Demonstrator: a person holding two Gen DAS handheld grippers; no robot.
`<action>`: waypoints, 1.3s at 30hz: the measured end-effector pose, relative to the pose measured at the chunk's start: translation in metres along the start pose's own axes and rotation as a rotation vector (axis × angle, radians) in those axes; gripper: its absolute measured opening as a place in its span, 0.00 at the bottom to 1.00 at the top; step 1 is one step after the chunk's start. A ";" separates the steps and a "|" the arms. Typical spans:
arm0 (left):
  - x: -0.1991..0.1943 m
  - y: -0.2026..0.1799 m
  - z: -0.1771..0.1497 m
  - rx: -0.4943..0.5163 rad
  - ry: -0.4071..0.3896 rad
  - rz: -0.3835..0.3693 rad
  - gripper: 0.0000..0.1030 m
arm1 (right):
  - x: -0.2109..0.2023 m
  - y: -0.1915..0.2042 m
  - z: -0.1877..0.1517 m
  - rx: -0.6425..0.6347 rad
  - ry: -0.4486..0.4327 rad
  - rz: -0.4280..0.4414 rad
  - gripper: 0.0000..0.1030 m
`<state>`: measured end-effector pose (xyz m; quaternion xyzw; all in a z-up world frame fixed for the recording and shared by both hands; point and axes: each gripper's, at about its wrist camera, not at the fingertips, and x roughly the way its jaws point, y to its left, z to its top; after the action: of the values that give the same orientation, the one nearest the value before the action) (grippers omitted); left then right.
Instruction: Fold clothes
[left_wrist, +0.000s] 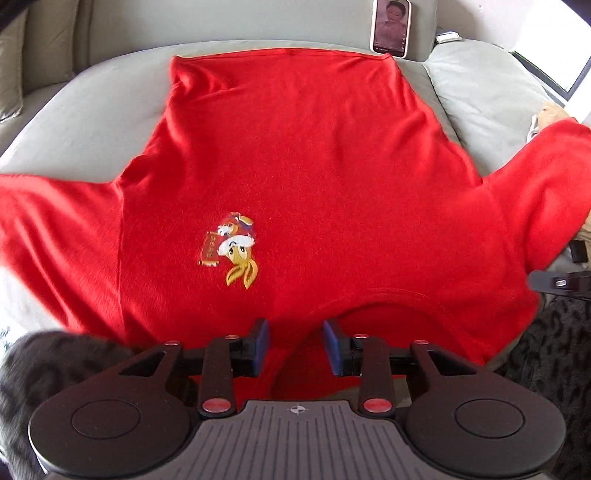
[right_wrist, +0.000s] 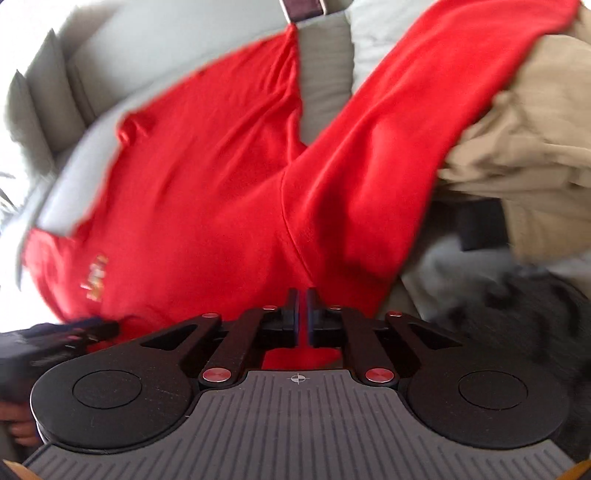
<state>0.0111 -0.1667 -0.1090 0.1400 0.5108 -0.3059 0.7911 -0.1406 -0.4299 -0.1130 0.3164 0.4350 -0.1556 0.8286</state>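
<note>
The red shirt (left_wrist: 314, 166) bears an unreadable cartoon print (left_wrist: 231, 249); left jaws stand apart, right jaws clamp its fabric.

Matt red knit shirt (left_wrist: 314, 166), grey woven sofa cushion (left_wrist: 92, 122), glossy phone (left_wrist: 390, 27)
</note>
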 end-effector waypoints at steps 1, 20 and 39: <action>-0.007 -0.006 0.000 0.006 -0.014 -0.010 0.38 | -0.012 -0.004 0.000 0.017 -0.025 0.044 0.12; -0.054 -0.070 0.033 0.105 -0.137 -0.045 0.64 | -0.138 -0.198 0.093 0.675 -0.575 0.218 0.43; -0.019 -0.093 0.037 0.135 -0.022 -0.086 0.64 | -0.091 -0.317 0.161 0.978 -0.475 0.145 0.43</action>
<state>-0.0266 -0.2517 -0.0671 0.1674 0.4860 -0.3750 0.7715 -0.2615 -0.7765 -0.0941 0.6499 0.0901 -0.3493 0.6690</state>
